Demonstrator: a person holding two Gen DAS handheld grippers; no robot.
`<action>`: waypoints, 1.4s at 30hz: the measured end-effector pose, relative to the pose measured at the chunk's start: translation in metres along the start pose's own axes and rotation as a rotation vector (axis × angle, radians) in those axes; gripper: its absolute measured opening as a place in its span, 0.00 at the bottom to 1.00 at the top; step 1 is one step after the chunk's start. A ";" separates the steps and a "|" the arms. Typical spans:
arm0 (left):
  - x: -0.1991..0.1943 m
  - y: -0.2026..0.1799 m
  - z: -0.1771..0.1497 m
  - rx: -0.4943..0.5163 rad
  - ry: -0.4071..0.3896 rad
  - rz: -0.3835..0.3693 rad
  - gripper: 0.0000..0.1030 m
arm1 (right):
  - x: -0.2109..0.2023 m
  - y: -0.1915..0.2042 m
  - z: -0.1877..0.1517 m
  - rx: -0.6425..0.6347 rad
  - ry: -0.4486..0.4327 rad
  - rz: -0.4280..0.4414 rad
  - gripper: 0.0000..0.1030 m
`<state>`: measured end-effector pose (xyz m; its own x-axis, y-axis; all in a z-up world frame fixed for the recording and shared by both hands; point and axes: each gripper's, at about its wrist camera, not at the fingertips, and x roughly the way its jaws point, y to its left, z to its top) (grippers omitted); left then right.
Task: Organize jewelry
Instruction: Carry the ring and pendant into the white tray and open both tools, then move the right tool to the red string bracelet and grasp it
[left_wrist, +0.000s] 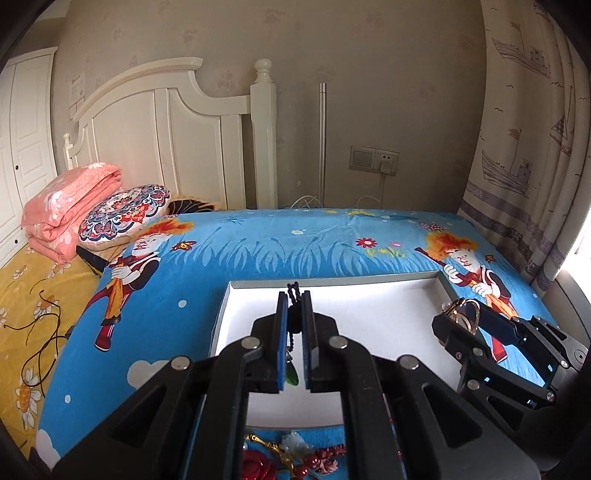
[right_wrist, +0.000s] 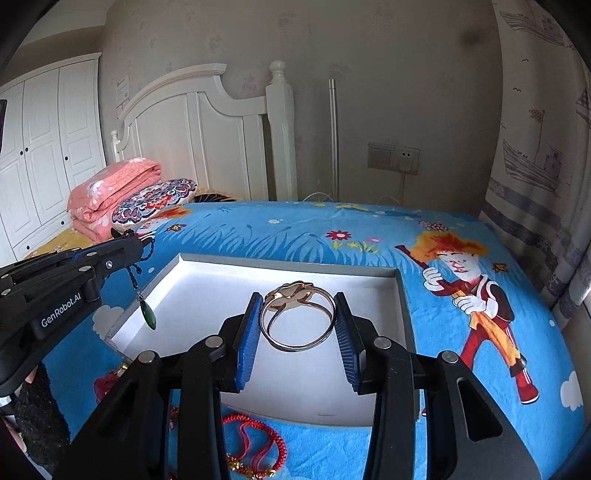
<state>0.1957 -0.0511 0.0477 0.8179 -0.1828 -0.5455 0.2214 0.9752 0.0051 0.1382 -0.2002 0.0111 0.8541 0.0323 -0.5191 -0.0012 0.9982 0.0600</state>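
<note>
A gold ring is clamped between the pads of the right gripper, held over the white box at 12 o'clock. A black cord is pinched in the left gripper — its green pendant hangs at 6 o'clock over the box's left edge.

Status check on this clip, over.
Left gripper shut on black-cord green pendant necklace. Right gripper shut on gold ring. White tray unobstructed.

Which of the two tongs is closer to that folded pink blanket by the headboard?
Left. The left tongs, pinching a green pendant cord, sit on the pink blanket side; the right tongs, gripping a gold ring, are farther away.
</note>
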 end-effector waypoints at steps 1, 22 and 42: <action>0.008 0.000 0.003 -0.002 0.010 0.009 0.07 | 0.007 0.000 0.002 -0.002 0.006 -0.007 0.37; 0.037 0.022 -0.009 -0.034 0.048 0.075 0.56 | 0.019 -0.020 0.015 0.033 0.008 -0.044 0.58; -0.063 0.042 -0.106 -0.099 -0.038 0.086 0.95 | -0.056 -0.007 -0.066 -0.012 0.007 -0.018 0.58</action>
<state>0.0975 0.0149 -0.0063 0.8515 -0.1004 -0.5147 0.0971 0.9947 -0.0334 0.0562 -0.2058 -0.0163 0.8504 0.0145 -0.5259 0.0081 0.9991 0.0405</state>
